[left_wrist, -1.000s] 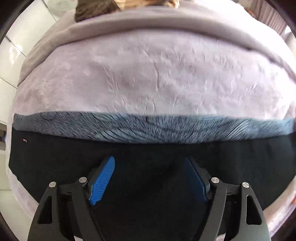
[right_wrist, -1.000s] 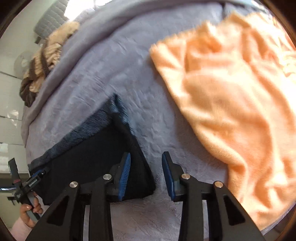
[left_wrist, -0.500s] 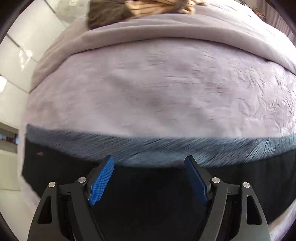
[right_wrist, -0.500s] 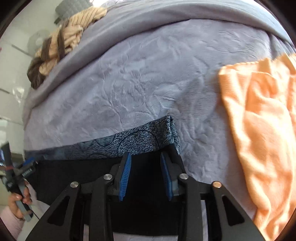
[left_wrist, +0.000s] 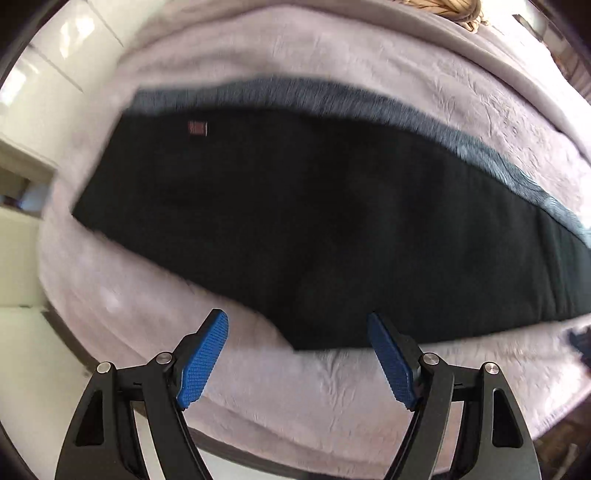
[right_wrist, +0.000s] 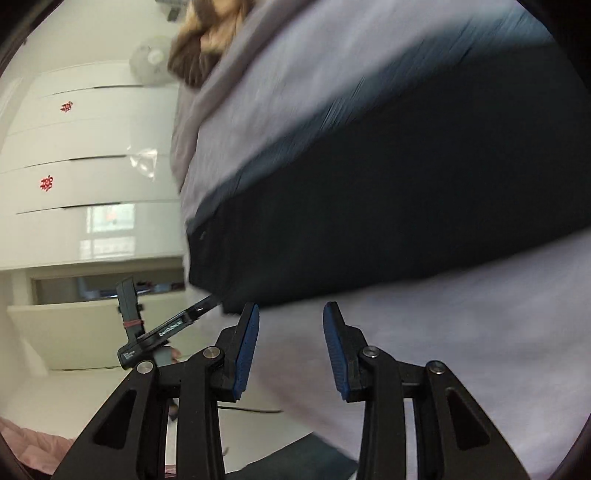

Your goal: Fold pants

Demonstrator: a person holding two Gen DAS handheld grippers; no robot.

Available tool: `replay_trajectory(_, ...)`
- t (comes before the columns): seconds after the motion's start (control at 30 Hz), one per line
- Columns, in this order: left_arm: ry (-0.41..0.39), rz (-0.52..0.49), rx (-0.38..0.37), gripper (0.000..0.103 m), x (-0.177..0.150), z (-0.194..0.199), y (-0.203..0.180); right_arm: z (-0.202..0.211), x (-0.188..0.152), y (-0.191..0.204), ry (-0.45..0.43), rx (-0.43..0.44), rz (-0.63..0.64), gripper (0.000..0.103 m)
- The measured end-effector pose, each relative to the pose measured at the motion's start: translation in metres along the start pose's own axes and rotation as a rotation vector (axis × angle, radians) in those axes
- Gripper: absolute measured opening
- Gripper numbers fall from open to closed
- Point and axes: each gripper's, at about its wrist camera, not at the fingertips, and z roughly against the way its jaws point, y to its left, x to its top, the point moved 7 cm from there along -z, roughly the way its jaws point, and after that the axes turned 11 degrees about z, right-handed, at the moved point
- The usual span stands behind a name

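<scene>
Both grippers have pulled back off the one pair of black pants (left_wrist: 332,221), flat on the bed (left_wrist: 332,398); left gripper (left_wrist: 297,354) and right gripper (right_wrist: 291,350) fingers gape, empty

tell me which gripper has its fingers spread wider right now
The left gripper: its blue pads sit far apart before the near edge of the black pants. The right gripper is open too, but narrower.

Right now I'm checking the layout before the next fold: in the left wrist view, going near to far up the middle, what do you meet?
left gripper → near strip of lilac blanket → black pants → patterned blue-grey band → far blanket → tan-striped fabric
</scene>
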Motion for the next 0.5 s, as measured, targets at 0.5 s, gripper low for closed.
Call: replay_trajectory(0.5, 0.219, 0.224, -0.458, 0.079, 0.021, -0.056, 0.044, -0.125, -0.027, 0.022, -0.083, 0.080, -0.242, 0.057)
